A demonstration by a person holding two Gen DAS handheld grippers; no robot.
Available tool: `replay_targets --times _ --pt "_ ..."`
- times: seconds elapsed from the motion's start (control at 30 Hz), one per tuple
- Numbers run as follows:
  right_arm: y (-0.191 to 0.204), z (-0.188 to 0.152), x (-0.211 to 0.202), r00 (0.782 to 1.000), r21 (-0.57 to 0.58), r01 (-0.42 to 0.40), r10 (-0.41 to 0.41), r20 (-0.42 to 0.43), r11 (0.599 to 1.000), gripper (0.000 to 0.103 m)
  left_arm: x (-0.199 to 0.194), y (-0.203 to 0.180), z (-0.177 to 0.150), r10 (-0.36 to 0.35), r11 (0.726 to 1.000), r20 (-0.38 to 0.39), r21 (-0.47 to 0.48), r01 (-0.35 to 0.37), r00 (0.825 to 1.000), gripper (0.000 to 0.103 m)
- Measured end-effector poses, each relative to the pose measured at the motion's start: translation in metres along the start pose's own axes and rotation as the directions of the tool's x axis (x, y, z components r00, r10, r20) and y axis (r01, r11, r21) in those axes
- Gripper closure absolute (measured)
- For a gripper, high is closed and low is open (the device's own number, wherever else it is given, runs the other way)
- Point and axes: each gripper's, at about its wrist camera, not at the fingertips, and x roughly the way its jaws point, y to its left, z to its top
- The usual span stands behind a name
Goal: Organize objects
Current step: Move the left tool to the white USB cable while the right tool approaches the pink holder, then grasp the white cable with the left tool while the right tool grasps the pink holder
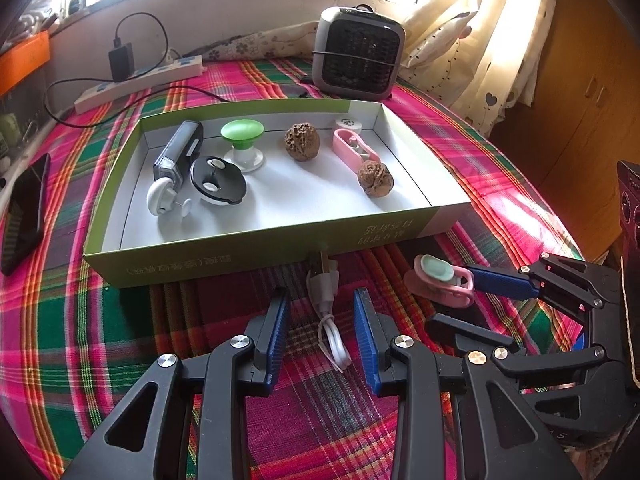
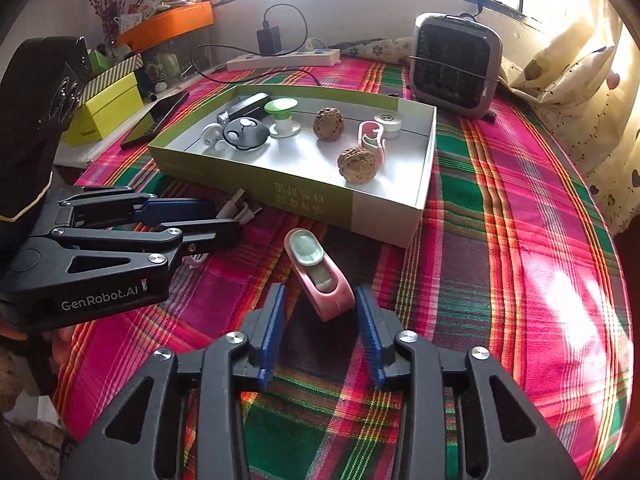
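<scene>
A green cardboard box (image 1: 224,254) (image 2: 304,194) on the plaid cloth holds two walnuts (image 1: 302,141) (image 2: 356,164), a pink clip (image 1: 354,146), a green-topped knob (image 1: 242,132), a black round lid (image 1: 217,180), a black bike light (image 1: 180,152) and white pieces. A white USB cable (image 1: 326,300) (image 2: 240,212) lies in front of the box, between the open jaws of my left gripper (image 1: 322,300) (image 2: 208,216). A pink clip with a mint pad (image 1: 440,280) (image 2: 320,276) lies right of it, its near end between the open jaws of my right gripper (image 2: 320,300) (image 1: 460,300).
A grey fan heater (image 1: 358,54) (image 2: 456,64) stands behind the box. A white power strip (image 1: 140,80) with a black charger lies back left. A black phone (image 1: 24,212) (image 2: 156,120) lies left of the box. Yellow boxes (image 2: 104,108) and an orange tray (image 2: 168,24) stand far left.
</scene>
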Motion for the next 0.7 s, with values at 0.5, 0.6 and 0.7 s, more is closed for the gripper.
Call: replay_targets --times 0.5,0.6,0.7 --pt "0.0029 0.01 0.01 0.999 -0.011 0.04 -0.04 0.007 0.999 0.057 0.0004 0.0003 -0.0017 0.042 0.999 0.017 0.031 -0.042 0.999 0.088" --pt "0.003 0.01 0.0094 0.999 -0.012 0.041 -0.041 0.011 0.999 0.066 0.0006 0.0031 -0.0015 0.035 0.999 0.017 0.023 -0.036 0.999 0.09" --pt "0.0037 0.0101 0.0091 0.999 -0.014 0.037 -0.036 0.013 0.999 0.072 0.0007 0.0032 -0.0015 0.032 0.999 0.019 0.023 -0.033 0.999 0.092"
